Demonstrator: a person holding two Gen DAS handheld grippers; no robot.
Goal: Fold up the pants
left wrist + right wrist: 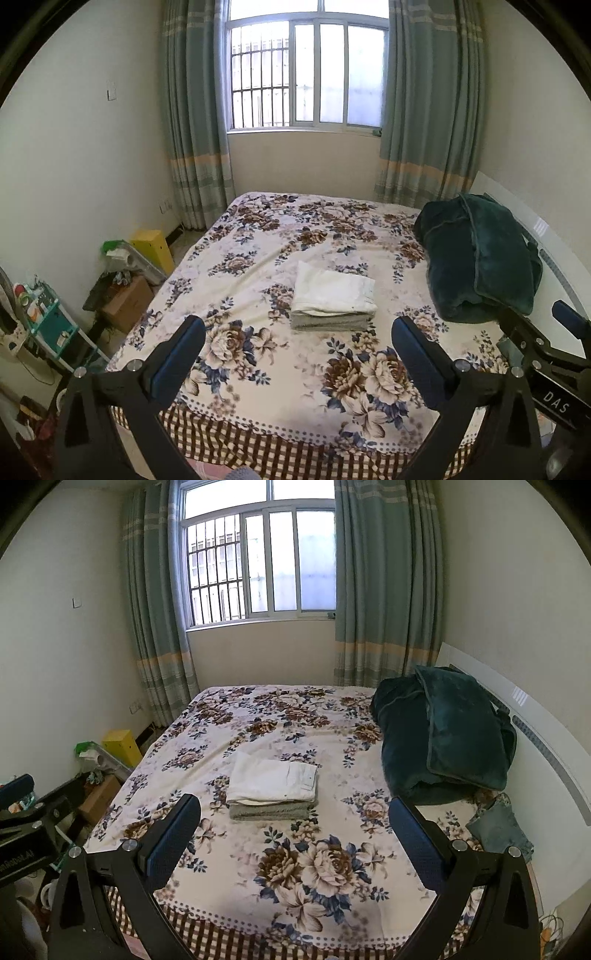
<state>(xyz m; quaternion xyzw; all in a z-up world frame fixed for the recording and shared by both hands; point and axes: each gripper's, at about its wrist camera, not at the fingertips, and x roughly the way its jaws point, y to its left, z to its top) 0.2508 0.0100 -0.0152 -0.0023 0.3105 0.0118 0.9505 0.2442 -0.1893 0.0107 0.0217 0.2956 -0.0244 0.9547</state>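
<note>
A bed (295,229) with a flowered cover and a checked hem fills the small room, a white headboard (546,738) along its right side and a dark green quilt (450,734) bundled against it. Behind the bed a barred window (306,74) lets in bright daylight between grey-green curtains (192,110) with a pale orange band, set in plain cream walls (74,166). On the floor to the left sit a yellow box (155,247), a cardboard box (127,302) and a teal shelf unit (51,325) crowded with small items.
</note>
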